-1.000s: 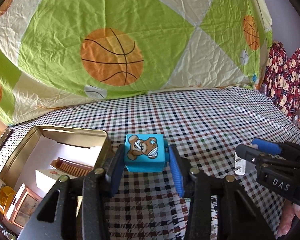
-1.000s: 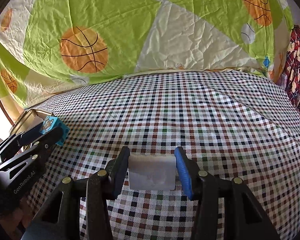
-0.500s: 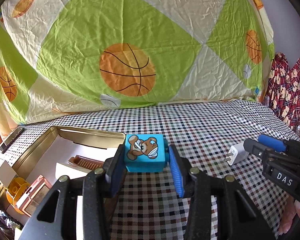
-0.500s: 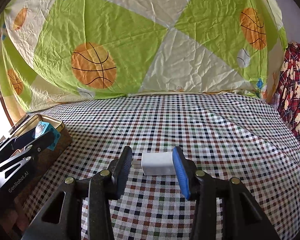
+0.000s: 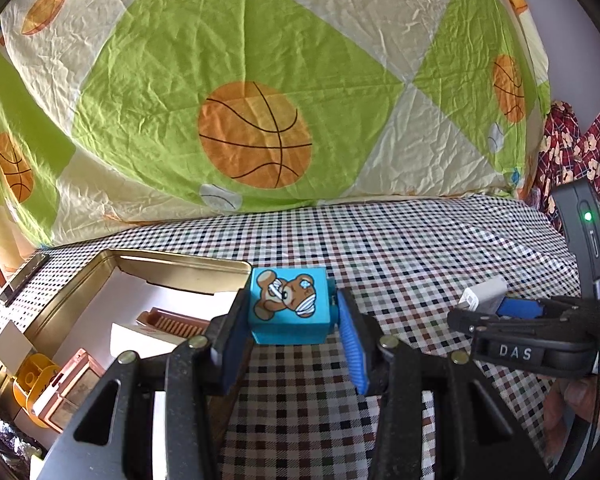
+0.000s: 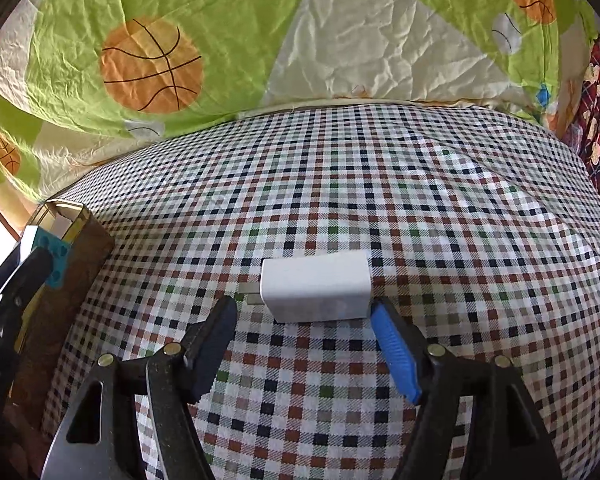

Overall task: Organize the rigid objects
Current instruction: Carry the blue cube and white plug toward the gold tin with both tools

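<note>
My left gripper (image 5: pixel 292 320) holds a blue cube with a cartoon bear (image 5: pixel 289 304) by the right rim of an open gold tin box (image 5: pixel 180 266). The right jaw shows a small gap from the cube. My right gripper (image 6: pixel 304 320) is open. A white charger plug (image 6: pixel 316 286) lies on the checked cloth just ahead of its fingertips. In the left wrist view the charger (image 5: pixel 485 295) sits at the right gripper's tips (image 5: pixel 500 312). In the right wrist view the cube (image 6: pixel 56 256) and the tin (image 6: pixel 76 224) are at far left.
The tin holds a brown comb-like piece (image 5: pixel 172 320), a white box (image 5: pixel 140 336), a pink case (image 5: pixel 72 388) and a yellow piece (image 5: pixel 32 376). A quilt with basketballs (image 5: pixel 256 136) rises behind the checked cloth (image 6: pixel 380 200). Red patterned fabric (image 5: pixel 572 152) lies at right.
The right gripper has opened and let the white charger down onto the cloth. The left gripper has carried the bear cube nearer to the tin's rim and its jaws have spread slightly.
</note>
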### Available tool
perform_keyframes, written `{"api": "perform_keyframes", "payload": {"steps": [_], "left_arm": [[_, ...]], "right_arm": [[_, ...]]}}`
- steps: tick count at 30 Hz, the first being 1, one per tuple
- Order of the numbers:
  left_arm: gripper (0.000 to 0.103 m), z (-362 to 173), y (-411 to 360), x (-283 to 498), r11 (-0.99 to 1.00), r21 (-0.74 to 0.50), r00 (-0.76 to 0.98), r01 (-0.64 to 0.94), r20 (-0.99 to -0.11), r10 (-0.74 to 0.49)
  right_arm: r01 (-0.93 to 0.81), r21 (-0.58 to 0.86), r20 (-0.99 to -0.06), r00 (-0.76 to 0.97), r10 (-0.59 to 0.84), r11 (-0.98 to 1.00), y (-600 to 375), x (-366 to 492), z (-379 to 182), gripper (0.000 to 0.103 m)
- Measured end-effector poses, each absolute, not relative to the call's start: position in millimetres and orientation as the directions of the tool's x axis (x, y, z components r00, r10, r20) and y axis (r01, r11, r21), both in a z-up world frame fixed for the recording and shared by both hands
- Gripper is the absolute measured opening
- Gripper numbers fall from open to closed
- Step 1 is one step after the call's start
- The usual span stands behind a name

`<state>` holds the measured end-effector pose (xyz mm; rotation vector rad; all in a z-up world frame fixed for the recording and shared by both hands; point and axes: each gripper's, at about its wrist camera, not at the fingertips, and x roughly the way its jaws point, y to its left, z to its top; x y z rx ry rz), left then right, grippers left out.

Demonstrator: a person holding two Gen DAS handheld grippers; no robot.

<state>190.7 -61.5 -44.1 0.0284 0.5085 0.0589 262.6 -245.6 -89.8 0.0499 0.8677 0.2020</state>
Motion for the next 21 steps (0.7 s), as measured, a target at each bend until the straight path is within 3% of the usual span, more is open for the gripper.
{"api": "perform_keyframes", "payload": {"steps": [6,21], "left_arm": [[0.043,-43.7,-60.0,190.5,0.999,0.032,0.874,-0.042,-0.484,0.052],[0.043,-38.4,-59.3,167.0,0.998,0.046,0.897,-0.043,-0.439,0.059]], "right_arm": [[-0.181,0.115,-0.731,0.65,0.206,0.977,-244.5,258.4,-83.7,0.066],[-0.23,0.038,-0.472,0.854,0.22,0.972,-236.2,180.0,-44.3,0.066]]}}
